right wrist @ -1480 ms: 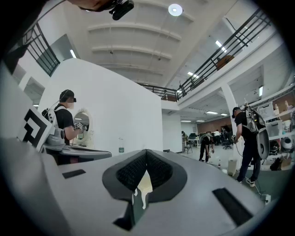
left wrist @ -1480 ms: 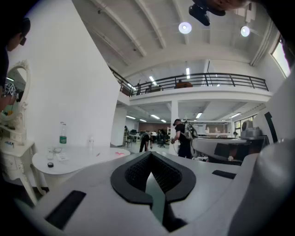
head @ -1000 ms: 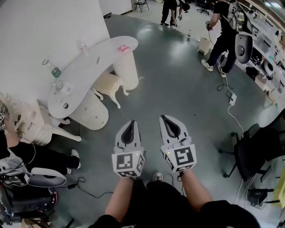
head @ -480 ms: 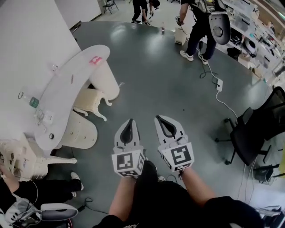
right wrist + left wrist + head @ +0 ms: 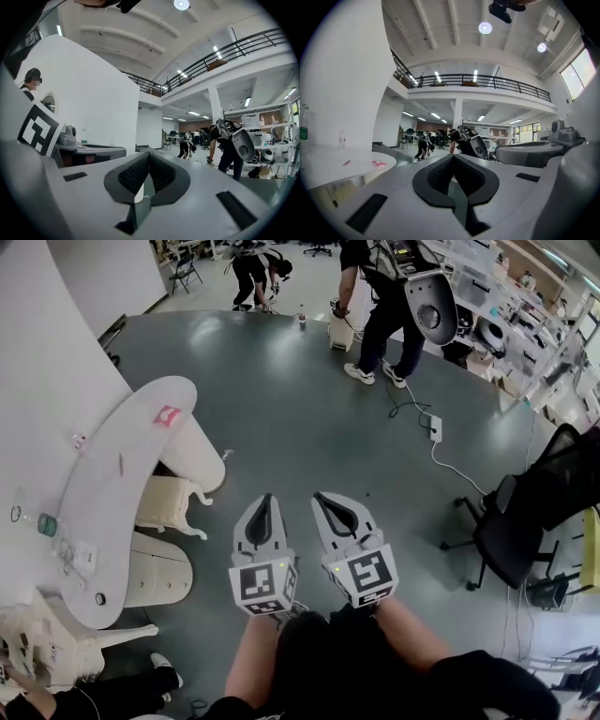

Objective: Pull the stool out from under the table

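Head view shows stool [image 5: 169, 503] under table [image 5: 101, 486], gripper views show left claw [image 5: 264, 501], right claw [image 5: 322, 499] closed, empty

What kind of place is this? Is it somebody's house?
Probably not a house: it looks like a big lab or workshop hall. There is a wide grey floor, workbenches crowded with equipment along one side, a black office chair, and an upper balcony railing.

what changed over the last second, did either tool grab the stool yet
Only the viewpoint moved: the table and the stool under it slid toward the head view's left edge. Nothing was grabbed or released. The left tool and right tool stay shut, empty, side by side, clear of the stool.
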